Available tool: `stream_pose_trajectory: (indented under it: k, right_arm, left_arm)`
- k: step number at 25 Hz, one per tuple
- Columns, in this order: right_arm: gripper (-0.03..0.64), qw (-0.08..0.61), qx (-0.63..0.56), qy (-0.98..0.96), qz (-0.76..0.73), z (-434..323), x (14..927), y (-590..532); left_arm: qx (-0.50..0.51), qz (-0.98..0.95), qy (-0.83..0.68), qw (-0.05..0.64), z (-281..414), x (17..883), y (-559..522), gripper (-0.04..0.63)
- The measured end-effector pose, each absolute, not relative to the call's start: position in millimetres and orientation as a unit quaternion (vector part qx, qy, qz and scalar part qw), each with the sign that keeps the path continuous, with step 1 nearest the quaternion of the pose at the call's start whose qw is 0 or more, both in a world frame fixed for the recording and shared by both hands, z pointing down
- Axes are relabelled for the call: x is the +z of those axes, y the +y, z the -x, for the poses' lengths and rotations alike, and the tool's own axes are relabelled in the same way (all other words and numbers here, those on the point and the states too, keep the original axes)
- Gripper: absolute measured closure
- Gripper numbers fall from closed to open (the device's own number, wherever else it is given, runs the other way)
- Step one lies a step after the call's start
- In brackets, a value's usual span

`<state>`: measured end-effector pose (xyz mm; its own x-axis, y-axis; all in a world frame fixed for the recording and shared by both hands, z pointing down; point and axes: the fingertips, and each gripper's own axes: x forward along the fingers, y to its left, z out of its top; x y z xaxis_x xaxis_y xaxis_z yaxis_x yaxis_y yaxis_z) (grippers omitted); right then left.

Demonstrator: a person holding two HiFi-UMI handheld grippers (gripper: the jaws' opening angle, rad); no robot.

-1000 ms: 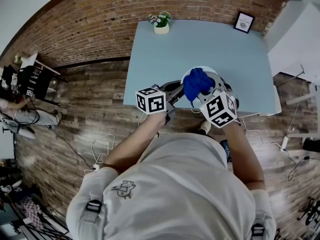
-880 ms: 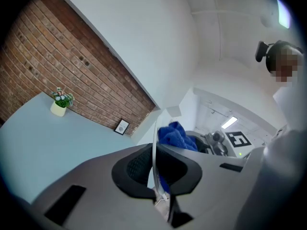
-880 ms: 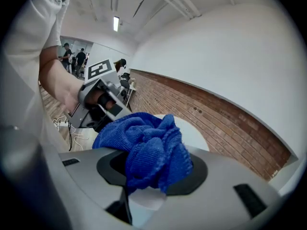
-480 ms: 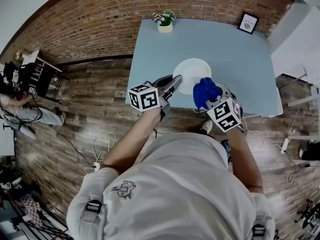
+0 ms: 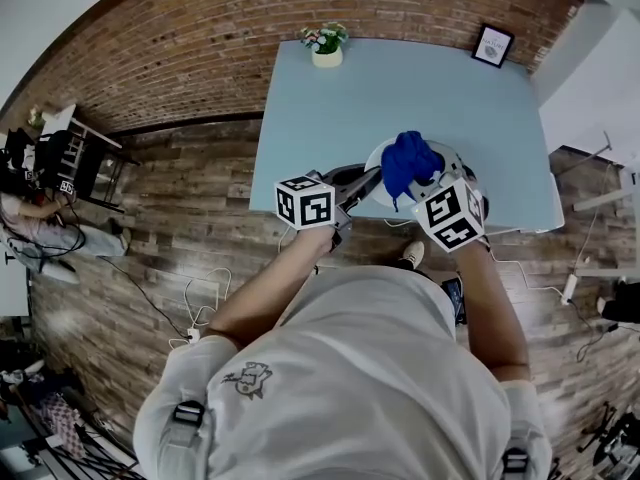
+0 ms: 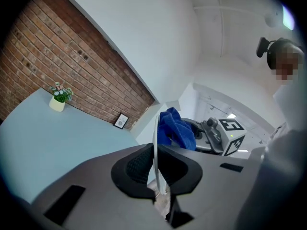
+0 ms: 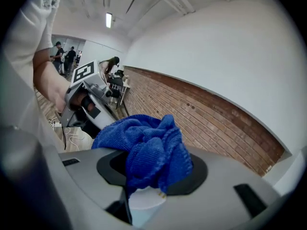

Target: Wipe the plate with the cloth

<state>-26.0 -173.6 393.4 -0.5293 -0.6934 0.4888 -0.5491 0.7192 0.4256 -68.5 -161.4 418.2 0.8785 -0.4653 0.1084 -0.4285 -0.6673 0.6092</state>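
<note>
Surface: pale blue table (image 5: 330, 108) set against a brick wall, with wood floor around it; a potted plant (image 5: 324, 44) stands at its 11 o'clock and a picture frame (image 5: 490, 44) at 1 o'clock.
Dish: a white plate (image 6: 155, 138) is at the table's 5 o'clock edge, just in front of the person; whether it rests on the tabletop cannot be told.
Left hand: the left gripper (image 6: 156, 166) is clamped on the plate's rim from about the plate's 8 o'clock, a thin pinch at the edge only.
Right hand: the right gripper (image 7: 149, 178) is closed on a bunched blue cloth (image 7: 146, 150), which lies against the plate's face.
Risk, plate: wiping force applied away from the rim grip could lever the plate out of the jaws; a drop onto the table edge or the floor would likely break it.
Risk, cloth: the wad looks loosely gathered, so rubbing drag could tug it free and leave hard jaw tips scraping the plate.
</note>
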Motion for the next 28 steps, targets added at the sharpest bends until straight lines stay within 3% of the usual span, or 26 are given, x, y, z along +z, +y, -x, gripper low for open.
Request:
stream_pose_trajectory:
  k: [8, 16, 21, 28]
  right_arm:
    - [0.453, 0.349, -0.109, -0.882, -0.298, 55.0, 431.7, -135.4]
    - [0.453, 0.355, -0.071, -0.867, -0.342, 7.5, 440.0, -148.7]
    - [0.453, 0.359, -0.077, -0.846, -0.386, -32.0, 419.8, -166.1]
    - [0.453, 0.362, -0.114, -0.823, -0.423, -65.2, 378.2, -186.6]
  left_arm:
    - [-0.062, -0.909, -0.279, 0.303, 93.7, 393.2, -178.4, 0.574]
    - [-0.036, -0.927, -0.283, 0.245, 106.4, 377.0, -180.3, 0.572]
    - [-0.001, -0.945, -0.29, 0.149, 105.1, 357.8, -179.2, 0.574]
    - [0.086, -0.953, -0.284, -0.059, 84.7, 338.3, -161.6, 0.574]
